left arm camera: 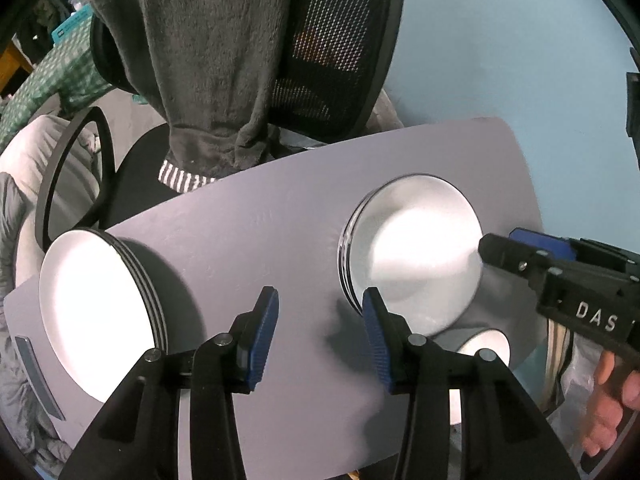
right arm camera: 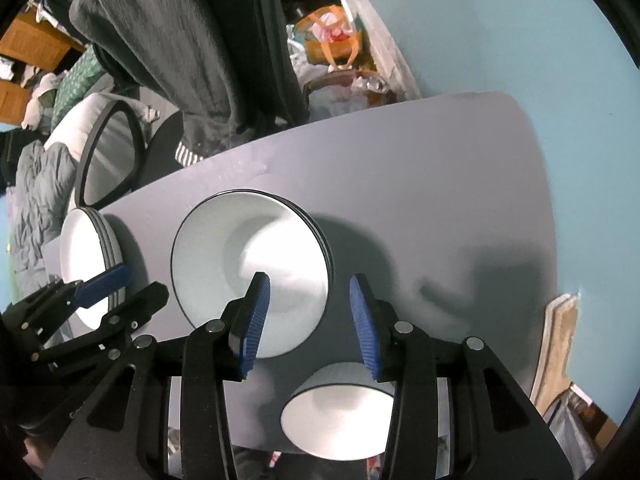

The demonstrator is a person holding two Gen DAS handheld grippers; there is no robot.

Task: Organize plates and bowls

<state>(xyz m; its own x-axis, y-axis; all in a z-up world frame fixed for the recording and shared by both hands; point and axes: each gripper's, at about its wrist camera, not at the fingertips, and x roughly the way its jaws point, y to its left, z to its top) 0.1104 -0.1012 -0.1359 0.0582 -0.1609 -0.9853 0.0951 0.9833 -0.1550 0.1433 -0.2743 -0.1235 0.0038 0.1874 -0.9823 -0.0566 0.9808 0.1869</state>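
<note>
A stack of white plates (left arm camera: 96,312) with dark rims lies at the left end of the grey table (left arm camera: 248,232). Toward the right lies a second stack of white deep plates (left arm camera: 416,252), and a white bowl (left arm camera: 484,348) stands at the near edge beside it. My left gripper (left arm camera: 320,300) hangs open over bare table between the two stacks, with nothing between its blue pads. My right gripper (right arm camera: 310,284) is open above the right rim of the deep plates (right arm camera: 248,268), holding nothing, with the bowl (right arm camera: 336,420) just below it. The plate stack (right arm camera: 86,248) lies behind the left gripper (right arm camera: 142,280).
A black mesh office chair (left arm camera: 340,40) with a dark grey garment (left arm camera: 208,60) draped over it stands close behind the table. Bedding (right arm camera: 40,200) and bags (right arm camera: 332,40) lie on the floor around it. A pale blue surface (right arm camera: 500,32) lies beyond the table's right end.
</note>
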